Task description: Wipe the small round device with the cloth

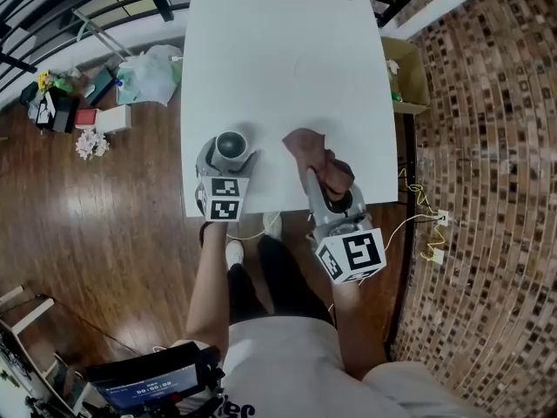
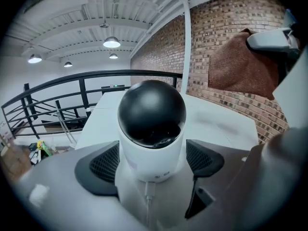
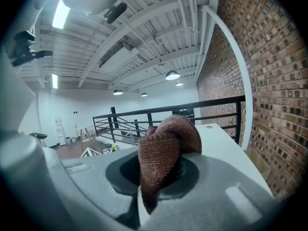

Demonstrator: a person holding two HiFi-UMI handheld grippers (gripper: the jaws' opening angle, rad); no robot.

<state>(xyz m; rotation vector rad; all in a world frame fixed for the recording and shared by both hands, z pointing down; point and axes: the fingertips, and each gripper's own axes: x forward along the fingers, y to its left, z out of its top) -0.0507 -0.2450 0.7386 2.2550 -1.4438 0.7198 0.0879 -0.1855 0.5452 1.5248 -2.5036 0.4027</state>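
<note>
The left gripper (image 1: pixel 228 157) is open, its black pads (image 2: pixel 98 170) set on either side of the small round device (image 2: pixel 151 124) – a white body with a black dome – which stands near the front left edge of the white table (image 1: pixel 287 50). Just to its right, the right gripper (image 1: pixel 333 185) is clamped on the bunched brown cloth (image 1: pixel 315 157), whose free end lies on the table.

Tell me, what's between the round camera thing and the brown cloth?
Just bare white table; the head view shows nothing between the round device and the cloth.
</note>
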